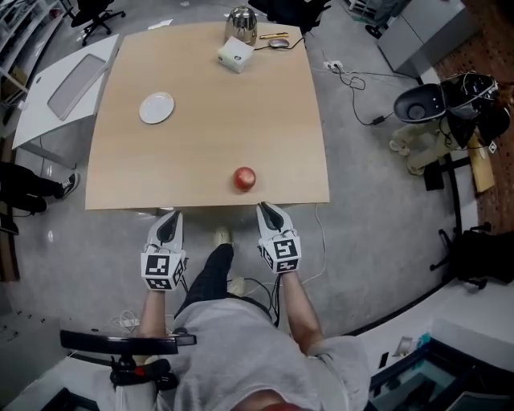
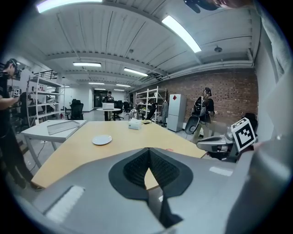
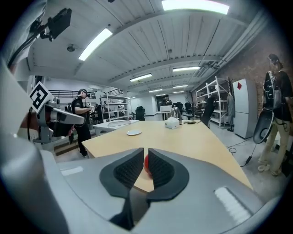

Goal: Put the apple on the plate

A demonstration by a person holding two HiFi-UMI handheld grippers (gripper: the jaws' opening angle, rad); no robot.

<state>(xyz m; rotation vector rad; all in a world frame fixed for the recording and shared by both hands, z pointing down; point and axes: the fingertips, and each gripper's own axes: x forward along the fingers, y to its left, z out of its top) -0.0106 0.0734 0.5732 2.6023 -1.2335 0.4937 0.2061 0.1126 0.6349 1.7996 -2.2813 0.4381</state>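
Note:
A red apple [image 1: 244, 178] rests on the wooden table [image 1: 201, 144] close to its near edge. Far off at the left of the table sits a small white plate [image 1: 157, 107], bare. Both grippers hover just off the near edge. My right gripper [image 1: 266, 210] points at the apple from a short way behind it, its jaws parted by a narrow slit with nothing in them. In the right gripper view the apple [image 3: 146, 165] shows through the slit of that gripper [image 3: 145, 151], and the plate [image 3: 134, 132] lies further back. My left gripper [image 1: 170, 217] is shut and empty [image 2: 149, 150], facing the plate [image 2: 101, 140].
A white box [image 1: 235, 54] and a metal kettle [image 1: 241, 24] stand at the table's far edge. A white side table [image 1: 64, 84] adjoins on the left. Cables and a black chair [image 1: 418, 103] are on the floor to the right. People stand around the room.

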